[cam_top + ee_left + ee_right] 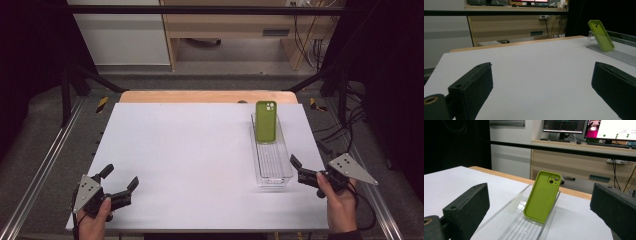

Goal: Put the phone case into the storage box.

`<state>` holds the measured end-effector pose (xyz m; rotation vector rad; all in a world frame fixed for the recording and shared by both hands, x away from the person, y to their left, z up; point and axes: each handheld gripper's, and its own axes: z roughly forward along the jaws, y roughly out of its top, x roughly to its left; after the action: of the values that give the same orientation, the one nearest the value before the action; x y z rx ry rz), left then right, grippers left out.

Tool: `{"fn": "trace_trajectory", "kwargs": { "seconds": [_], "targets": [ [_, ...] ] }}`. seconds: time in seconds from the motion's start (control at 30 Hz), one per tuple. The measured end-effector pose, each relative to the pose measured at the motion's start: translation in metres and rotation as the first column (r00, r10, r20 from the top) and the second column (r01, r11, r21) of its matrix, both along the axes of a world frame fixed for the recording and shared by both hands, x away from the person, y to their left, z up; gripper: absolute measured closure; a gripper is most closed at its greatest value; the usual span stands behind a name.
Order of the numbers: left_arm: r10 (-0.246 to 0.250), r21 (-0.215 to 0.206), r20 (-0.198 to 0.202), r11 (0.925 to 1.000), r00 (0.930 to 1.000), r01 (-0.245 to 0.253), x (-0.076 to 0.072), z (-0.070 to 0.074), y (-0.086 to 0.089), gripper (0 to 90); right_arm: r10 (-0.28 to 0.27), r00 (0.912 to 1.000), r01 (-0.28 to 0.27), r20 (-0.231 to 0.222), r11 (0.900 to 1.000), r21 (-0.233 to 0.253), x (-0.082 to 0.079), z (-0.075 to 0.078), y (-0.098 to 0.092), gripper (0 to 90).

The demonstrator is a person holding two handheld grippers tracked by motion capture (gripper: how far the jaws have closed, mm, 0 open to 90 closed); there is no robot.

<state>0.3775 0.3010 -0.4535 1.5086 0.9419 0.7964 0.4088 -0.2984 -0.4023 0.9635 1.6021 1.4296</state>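
Phone case in lime-green silicone (pixel 266 121), camera cut-out at the top, propped upright and leaning back against the far end wall of a long clear plastic tray (pixel 272 176). Lower edge down on the ribbed tray floor, upper edge resting on the rim: tilted, not flat, and probably stood that way so a pair of jaws can close on its two long sides. Tray lying lengthwise along the right edge of the white table surface (pixel 190 150), case at the far end near the far right corner, near end of the tray bare.

Right gripper (pixel 298 168) hovering just beside the tray's near end, close to the near right corner, jaws spread wide and gripping nothing; case framed squarely between the two black jaws in the right gripper view (pixel 543 196), lined up as if for a straight approach along the tray. Touching neither tray nor case.

Left gripper (pixel 119 179) parked low at the near left corner, well apart from the tray, jaws likewise spread wide with nothing between them but bare white table. Looks like waiting, with the reach for the case likely falling to the right side.
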Motion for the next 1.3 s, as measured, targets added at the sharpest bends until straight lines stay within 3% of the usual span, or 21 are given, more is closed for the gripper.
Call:
{"fn": "trace_trajectory", "kwargs": {
  "seconds": [0.77, 1.3],
  "targets": [
    [0.0, -0.003, 0.003, 1.0, 1.0, 0.0, -0.001, 0.0, 0.0, 3.0, 0.006, 1.0, -0.005, -0.005, 1.0, 0.021, -0.014, -0.017, 0.006, 2.8],
    [-0.004, 0.001, 0.008, 1.0, 1.0, 0.004, -0.001, 0.0, 0.0, 3.0, 0.03, 0.9995, -0.03, -0.002, 0.999, 0.024, -0.015, -0.026, 0.018, 2.8]
  ]
}}
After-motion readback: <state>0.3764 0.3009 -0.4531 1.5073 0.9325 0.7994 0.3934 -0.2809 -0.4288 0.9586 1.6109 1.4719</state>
